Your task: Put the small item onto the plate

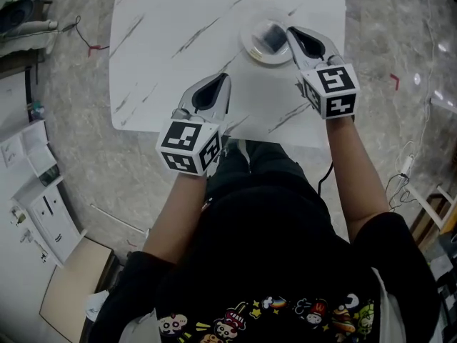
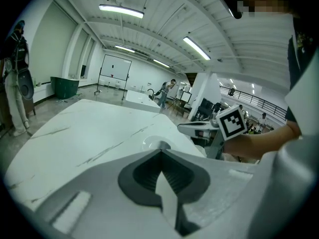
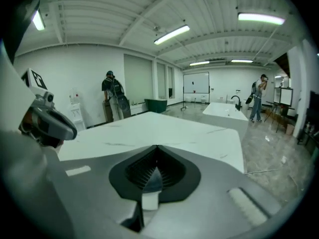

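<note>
A small dark squarish item [image 1: 273,37] lies on the round white plate [image 1: 254,51], which stands on the white marble table [image 1: 178,20] toward its right side. My right gripper [image 1: 290,29] is shut and empty, its tip just beside the item over the plate's right rim. In the right gripper view the jaws [image 3: 157,146] meet with nothing between them. My left gripper [image 1: 226,76] hovers near the table's front edge, left of the plate, shut and empty. In the left gripper view its closed tip [image 2: 160,150] half hides the plate [image 2: 149,142], and the right gripper [image 2: 198,128] shows above.
The table's front edge [image 1: 214,133] runs just in front of the person's body. A white cabinet [image 1: 36,206] and a cardboard sheet [image 1: 68,284] stand on the floor at left. Cables [image 1: 407,166] lie at right. People stand far off in the hall [image 3: 112,101].
</note>
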The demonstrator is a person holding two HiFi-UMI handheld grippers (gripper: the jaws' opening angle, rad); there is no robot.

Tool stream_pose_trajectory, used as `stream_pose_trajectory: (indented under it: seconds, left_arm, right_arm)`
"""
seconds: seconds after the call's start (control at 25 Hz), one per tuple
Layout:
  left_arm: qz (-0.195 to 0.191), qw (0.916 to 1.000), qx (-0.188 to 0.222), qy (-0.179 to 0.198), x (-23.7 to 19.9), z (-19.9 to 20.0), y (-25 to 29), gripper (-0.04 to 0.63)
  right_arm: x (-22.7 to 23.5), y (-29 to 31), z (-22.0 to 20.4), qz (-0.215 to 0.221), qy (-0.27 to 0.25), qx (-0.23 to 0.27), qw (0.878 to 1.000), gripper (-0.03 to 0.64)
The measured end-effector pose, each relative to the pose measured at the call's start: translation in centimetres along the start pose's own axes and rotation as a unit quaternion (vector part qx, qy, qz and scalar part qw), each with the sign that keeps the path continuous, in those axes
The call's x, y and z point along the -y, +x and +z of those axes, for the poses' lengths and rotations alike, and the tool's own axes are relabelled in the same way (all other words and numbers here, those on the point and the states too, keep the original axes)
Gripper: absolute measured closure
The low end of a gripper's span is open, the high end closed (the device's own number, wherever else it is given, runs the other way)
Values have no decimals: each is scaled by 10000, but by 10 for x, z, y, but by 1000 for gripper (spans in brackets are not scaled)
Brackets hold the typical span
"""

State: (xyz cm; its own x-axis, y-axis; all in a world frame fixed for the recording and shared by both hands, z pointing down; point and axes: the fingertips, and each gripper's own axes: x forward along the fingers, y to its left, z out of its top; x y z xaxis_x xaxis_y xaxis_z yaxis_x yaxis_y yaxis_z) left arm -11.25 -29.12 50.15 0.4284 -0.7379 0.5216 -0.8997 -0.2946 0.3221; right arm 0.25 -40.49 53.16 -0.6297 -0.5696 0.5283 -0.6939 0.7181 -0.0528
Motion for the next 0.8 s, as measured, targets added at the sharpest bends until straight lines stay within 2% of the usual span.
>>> stream_pose_trajectory:
  seconds: [0.12,0.44,0.64,0.8]
  left_arm:
    - [-47,9997,64,250,7,14,-2,595]
    - [-61,9958,329,849,29,55,-10,595]
    - [51,9927,628,1030,41,81,-25,595]
    - [182,9909,774,1086,41,84,-33,595]
  right_arm:
    - [1,-38,24,-133,168,452,9988,597]
    - [4,-121,38,-581,461,860,9935,594]
    - [8,-157,43,-833,414,1028,9903,594]
    - [12,-165,41,-985,507,1114,9876,594]
